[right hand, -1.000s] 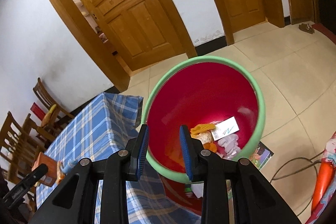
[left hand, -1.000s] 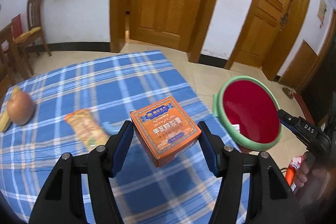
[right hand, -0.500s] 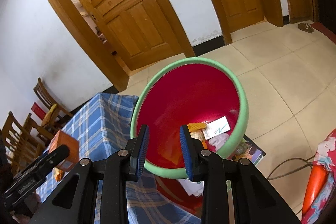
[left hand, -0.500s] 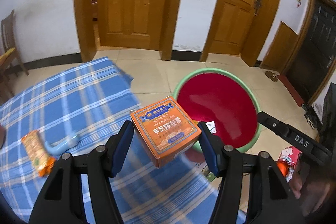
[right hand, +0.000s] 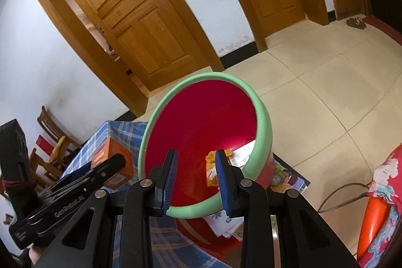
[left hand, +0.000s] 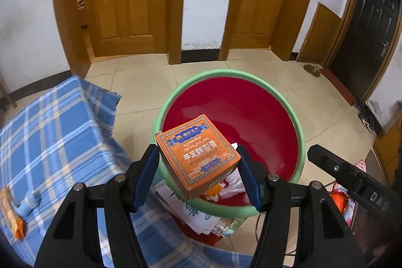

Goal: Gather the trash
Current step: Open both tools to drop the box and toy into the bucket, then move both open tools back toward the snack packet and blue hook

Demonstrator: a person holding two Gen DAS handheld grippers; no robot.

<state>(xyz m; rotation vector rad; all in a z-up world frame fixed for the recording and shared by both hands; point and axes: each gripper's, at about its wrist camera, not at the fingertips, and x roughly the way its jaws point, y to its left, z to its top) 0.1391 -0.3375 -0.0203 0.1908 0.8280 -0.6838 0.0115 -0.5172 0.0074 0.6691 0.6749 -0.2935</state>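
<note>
An orange box with printed lettering [left hand: 198, 157] sits between the blue pads of my left gripper [left hand: 197, 152], which is shut on it. The box hangs over the near rim of a red bin with a green rim [left hand: 226, 73] that stands on the floor beside the table. In the right wrist view the same box [right hand: 113, 157] shows left of the bin [right hand: 263, 127]. My right gripper [right hand: 196, 155] hovers over the bin's near edge, its pads a narrow gap apart with nothing between them. Wrappers and paper [right hand: 218, 167] lie at the bin's bottom.
The table's blue plaid cloth [left hand: 50, 129] carries an orange snack wrapper [left hand: 10, 212] and a pale blue item [left hand: 25, 205]. Loose papers [left hand: 191, 212] lie under the bin. Wooden chairs [right hand: 55, 140] stand far left; a cable [right hand: 339, 192] crosses the tiled floor.
My left gripper has swung right with the box, from over the table to over the bin's near rim. The right gripper drifted slightly, so the bin sits further left in its view.
</note>
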